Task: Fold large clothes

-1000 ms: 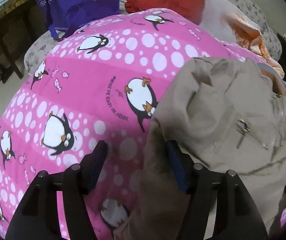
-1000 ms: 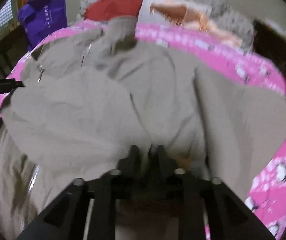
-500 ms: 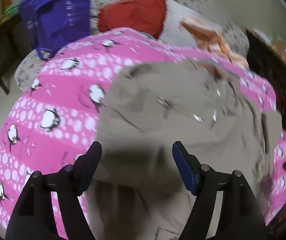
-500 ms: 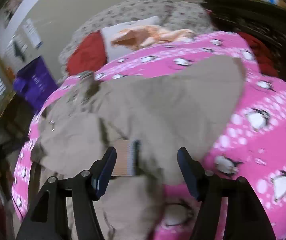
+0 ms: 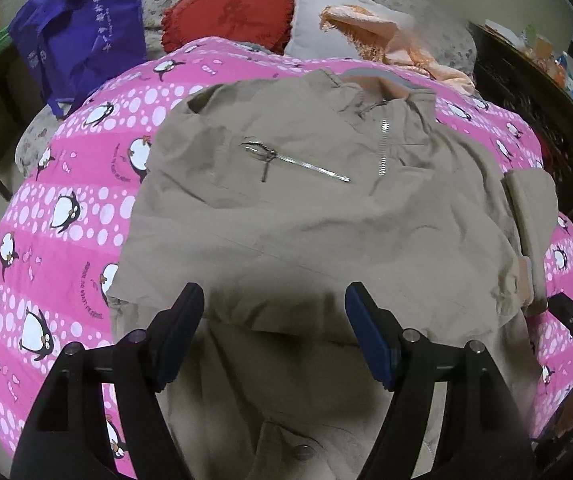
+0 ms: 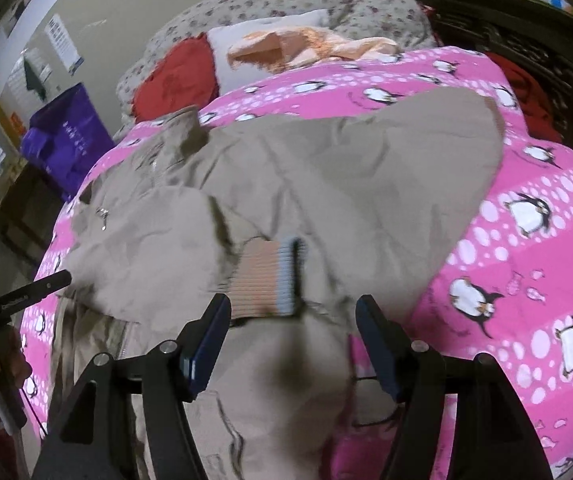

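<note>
A large beige jacket (image 5: 306, 208) lies spread on a pink penguin-print blanket (image 5: 58, 208), its chest zip pocket (image 5: 294, 162) facing up and a sleeve folded across its front. My left gripper (image 5: 274, 312) is open and empty, hovering over the jacket's near folded edge. In the right wrist view the jacket (image 6: 326, 184) fills the middle, with a striped ribbed cuff (image 6: 270, 276) lying on it. My right gripper (image 6: 292, 320) is open and empty just above the cuff. The left gripper's tip (image 6: 26, 292) shows at the left edge.
A purple bag (image 5: 78, 36) stands at the bed's far left. A red cushion (image 5: 230, 12), a white pillow (image 5: 326, 32) and an orange cloth (image 5: 398, 44) lie at the head. Dark wooden furniture (image 5: 534, 100) runs along the right side.
My right gripper was shut on the jacket fabric a second ago and has opened, leaving the sleeve and cuff lying on the jacket. Both grippers have pulled back; the left one moved right over the jacket.
</note>
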